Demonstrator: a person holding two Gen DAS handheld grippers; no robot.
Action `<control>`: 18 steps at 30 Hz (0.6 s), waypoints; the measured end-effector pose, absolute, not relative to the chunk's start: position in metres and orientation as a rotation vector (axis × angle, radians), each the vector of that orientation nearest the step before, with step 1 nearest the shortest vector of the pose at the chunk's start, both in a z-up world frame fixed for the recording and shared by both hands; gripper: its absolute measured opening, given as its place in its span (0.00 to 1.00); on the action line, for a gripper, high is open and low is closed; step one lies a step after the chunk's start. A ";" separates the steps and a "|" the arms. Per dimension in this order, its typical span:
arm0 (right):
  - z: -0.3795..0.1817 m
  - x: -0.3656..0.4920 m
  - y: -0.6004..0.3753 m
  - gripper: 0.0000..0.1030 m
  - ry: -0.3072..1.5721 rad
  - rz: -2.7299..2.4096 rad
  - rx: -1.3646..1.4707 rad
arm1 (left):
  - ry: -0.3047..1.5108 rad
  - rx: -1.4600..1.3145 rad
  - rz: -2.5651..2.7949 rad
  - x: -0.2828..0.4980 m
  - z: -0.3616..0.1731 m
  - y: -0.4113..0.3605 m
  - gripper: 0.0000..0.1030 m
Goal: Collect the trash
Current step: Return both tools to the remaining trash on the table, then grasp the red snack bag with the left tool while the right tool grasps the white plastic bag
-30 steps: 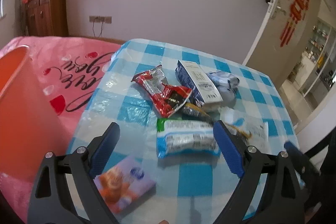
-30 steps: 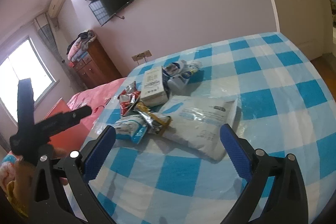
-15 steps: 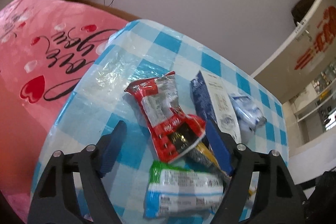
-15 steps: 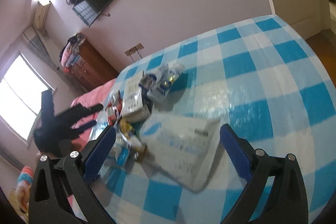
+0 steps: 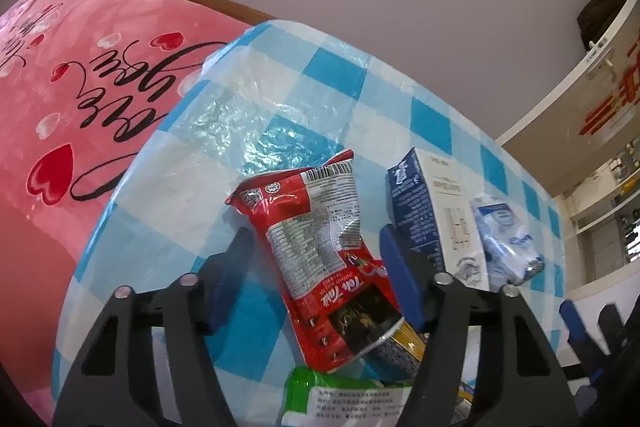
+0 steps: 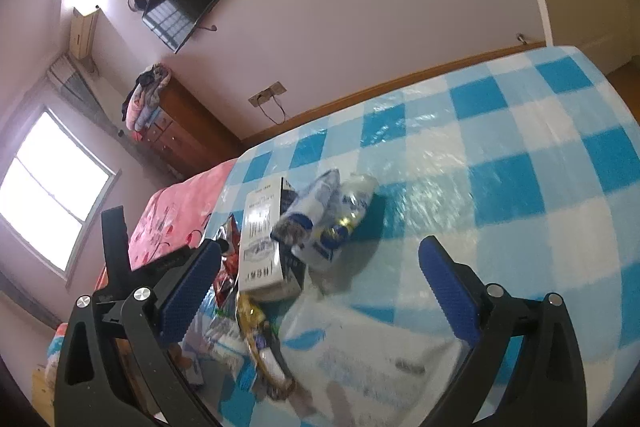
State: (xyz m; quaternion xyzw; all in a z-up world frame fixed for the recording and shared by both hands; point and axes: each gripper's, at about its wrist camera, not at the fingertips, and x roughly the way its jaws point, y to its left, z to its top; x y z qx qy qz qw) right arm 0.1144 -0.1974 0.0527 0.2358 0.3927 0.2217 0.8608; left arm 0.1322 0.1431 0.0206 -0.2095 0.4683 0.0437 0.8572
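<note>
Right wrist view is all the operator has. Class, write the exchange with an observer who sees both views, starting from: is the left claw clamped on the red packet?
Observer: Not clamped. The red packet lies between the jaws of the left claw, which have just been closing. A gap still shows at one pad.
Operator: Which face of it is up?
Observer: The printed back, with the barcode at the far end.
Operator: Is anything crowding the claw?
Observer: A blue carton lies just beyond one finger, beside the packet.
</note>
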 end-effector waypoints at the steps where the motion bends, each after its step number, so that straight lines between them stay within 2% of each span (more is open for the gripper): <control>1: 0.053 0.118 -0.195 0.93 0.826 0.468 0.489 | 0.986 -0.436 0.098 0.133 0.019 0.143 0.57; 2: 0.054 0.124 -0.191 0.92 0.828 0.472 0.480 | 0.982 -0.426 0.106 0.134 0.019 0.142 0.54; 4: 0.055 0.132 -0.186 0.80 0.832 0.480 0.462 | 0.969 -0.406 0.107 0.135 0.019 0.139 0.52; 12: 0.061 0.163 -0.151 0.78 0.819 0.493 0.297 | 0.971 -0.310 0.032 0.139 0.022 0.116 0.48; 15: 0.056 0.170 -0.135 0.68 0.832 0.502 0.199 | 0.970 -0.281 0.011 0.137 0.022 0.108 0.48; 18: 0.044 0.173 -0.125 0.65 0.870 0.503 0.127 | 0.970 -0.268 -0.004 0.134 0.022 0.104 0.47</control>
